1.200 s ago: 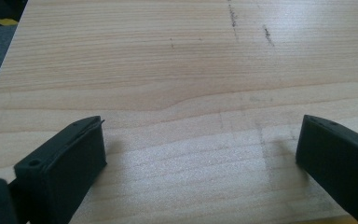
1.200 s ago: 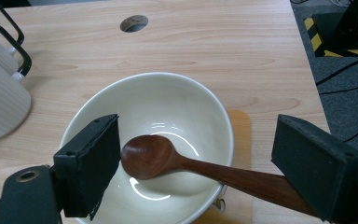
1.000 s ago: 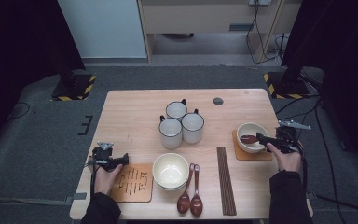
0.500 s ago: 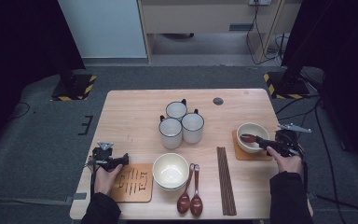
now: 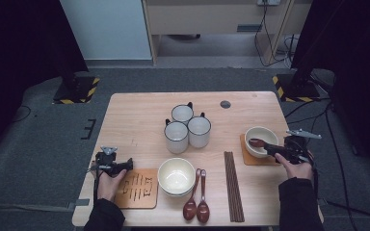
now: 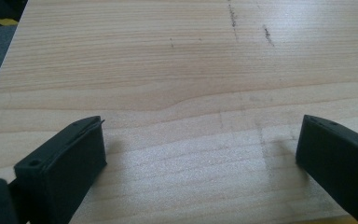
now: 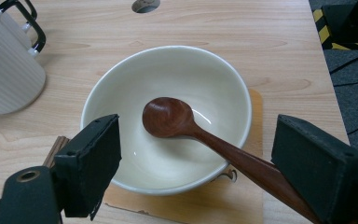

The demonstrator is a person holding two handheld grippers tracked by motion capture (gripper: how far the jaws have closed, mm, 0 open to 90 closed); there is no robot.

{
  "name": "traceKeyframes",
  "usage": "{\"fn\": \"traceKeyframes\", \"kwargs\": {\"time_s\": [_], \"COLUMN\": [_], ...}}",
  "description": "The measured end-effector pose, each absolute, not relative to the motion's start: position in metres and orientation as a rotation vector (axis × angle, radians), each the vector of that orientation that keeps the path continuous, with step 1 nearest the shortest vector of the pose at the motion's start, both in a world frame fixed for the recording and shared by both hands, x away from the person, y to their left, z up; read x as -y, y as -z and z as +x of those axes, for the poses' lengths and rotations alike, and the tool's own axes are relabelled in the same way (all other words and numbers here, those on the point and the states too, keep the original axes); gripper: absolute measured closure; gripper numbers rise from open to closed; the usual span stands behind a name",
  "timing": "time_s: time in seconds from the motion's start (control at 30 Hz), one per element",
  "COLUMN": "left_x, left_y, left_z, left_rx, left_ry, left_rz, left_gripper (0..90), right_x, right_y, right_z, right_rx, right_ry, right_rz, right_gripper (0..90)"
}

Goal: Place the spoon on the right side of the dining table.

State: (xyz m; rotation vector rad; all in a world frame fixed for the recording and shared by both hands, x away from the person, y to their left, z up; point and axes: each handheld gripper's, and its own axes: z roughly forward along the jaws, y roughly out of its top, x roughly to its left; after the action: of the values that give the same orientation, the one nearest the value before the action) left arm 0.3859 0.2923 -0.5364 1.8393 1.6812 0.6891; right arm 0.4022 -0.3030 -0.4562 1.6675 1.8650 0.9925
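Right tool (image 5: 275, 150), jaws standing released and wide apart, is hovering at the near rim of a white bowl (image 7: 168, 116) on a wooden coaster (image 5: 253, 159) at the right side of the tabletop (image 5: 139, 110). Lying inside that bowl is a dark wooden spoon (image 7: 177, 120), its handle leaning over the rim and running out between the parted jaws; whether a jaw is touching it cannot be told. Left tool (image 5: 120, 166), also released and gripping nothing, is resting low over bare wood just beside a second coaster (image 5: 137, 188). Sitting between them are another white bowl (image 5: 176, 175), two more spoons (image 5: 196, 204), chopsticks (image 5: 233, 185) and three white mugs (image 5: 188, 127).
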Motion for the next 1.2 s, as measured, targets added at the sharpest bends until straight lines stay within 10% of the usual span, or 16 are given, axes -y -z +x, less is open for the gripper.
{"fn": "traceKeyframes", "kwargs": {"time_s": [1.2], "left_x": [-0.292], "left_y": [0.536], "left_z": [0.386], "left_rx": [-1.681], "left_ry": [-0.689], "left_rz": [1.84], "left_gripper": [0.6], "right_x": [0.298], "right_y": [0.454], "right_z": [0.389], "right_rx": [-1.89], "right_ry": [-1.012], "right_rz": [1.647], "right_gripper": [15.3]}}
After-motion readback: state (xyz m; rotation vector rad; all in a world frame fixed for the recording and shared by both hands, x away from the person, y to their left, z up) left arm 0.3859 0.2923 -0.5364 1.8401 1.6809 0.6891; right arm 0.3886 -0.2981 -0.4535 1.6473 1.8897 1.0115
